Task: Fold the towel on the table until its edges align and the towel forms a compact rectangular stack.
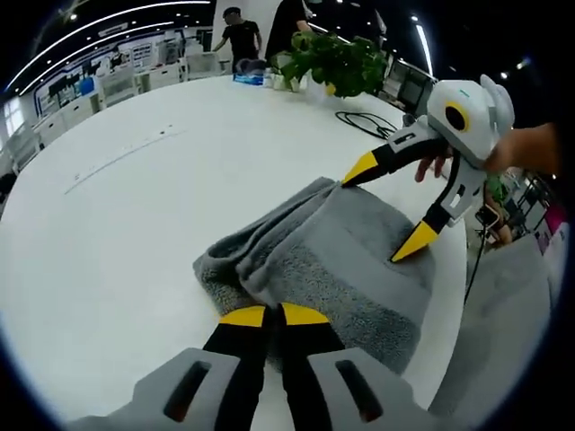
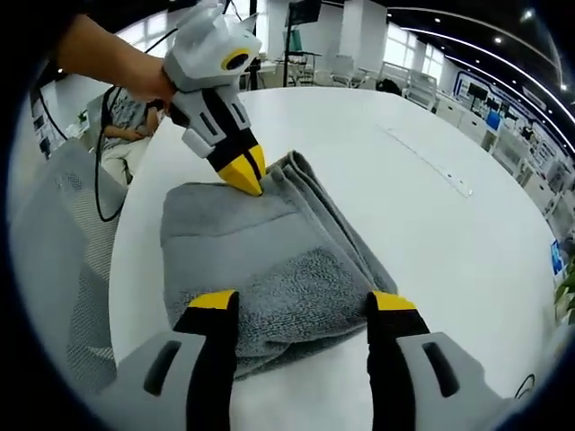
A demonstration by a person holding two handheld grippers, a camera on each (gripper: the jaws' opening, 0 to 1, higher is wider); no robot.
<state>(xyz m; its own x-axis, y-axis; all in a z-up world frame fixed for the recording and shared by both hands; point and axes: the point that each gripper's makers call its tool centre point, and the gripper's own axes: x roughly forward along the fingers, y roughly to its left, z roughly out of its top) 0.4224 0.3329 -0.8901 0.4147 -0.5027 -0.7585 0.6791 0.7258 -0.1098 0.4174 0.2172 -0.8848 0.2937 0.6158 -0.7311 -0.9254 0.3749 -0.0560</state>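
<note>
grey towel [image 2: 269,269] lies folded on white surface [image 2: 449,251] (layers bunched along one edge). left gripper [image 2: 244,176] pinched together at its corner; right gripper [image 2: 304,303] spread apart over it.

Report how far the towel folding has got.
Done: the grey towel is already folded into a thick layered stack on the white table. In hand: the left gripper pinches one edge; the right gripper is open over it. Left: layers splay unevenly, so edges need aligning.
</note>
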